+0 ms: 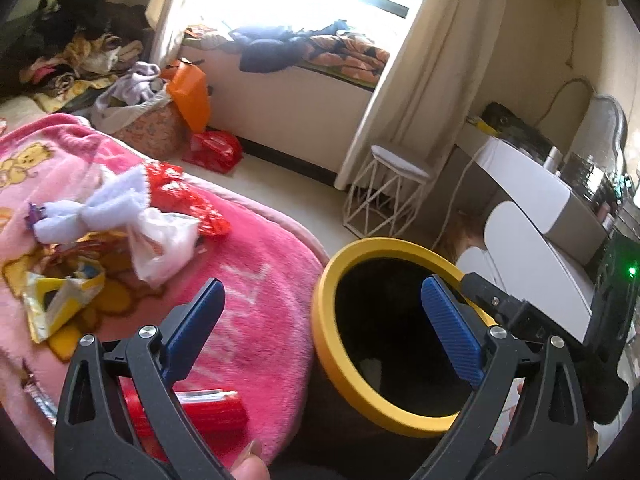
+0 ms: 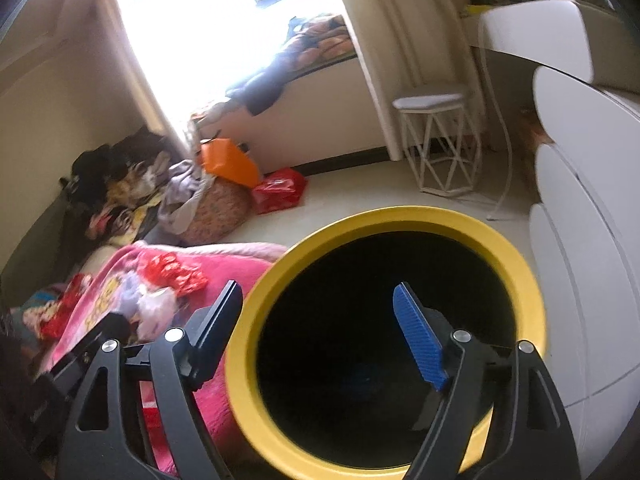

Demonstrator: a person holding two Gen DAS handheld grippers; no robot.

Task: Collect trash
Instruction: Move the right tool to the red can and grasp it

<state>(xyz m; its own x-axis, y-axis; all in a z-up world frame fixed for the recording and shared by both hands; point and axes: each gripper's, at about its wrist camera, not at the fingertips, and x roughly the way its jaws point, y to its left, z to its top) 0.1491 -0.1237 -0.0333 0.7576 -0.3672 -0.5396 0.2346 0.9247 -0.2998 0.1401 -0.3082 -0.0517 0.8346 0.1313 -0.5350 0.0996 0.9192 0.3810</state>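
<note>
While both grippers are held wide apart and empty over the yellow-rimmed bin [image 1: 400,280], the trash pile [image 1: 120,224] on the pink blanket [image 1: 256,280] is seen at ten o'clock from the left gripper [image 1: 320,320], the nearer one; the right gripper [image 2: 320,332] is farther.

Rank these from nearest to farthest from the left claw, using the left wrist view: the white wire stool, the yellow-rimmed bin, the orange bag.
1. yellow-rimmed bin: right under the open left claw, beside the pink blanket.
2. white wire stool: on the floor beyond the bin, by the curtain.
3. orange bag: farthest, upper left, below the window ledge.
</note>
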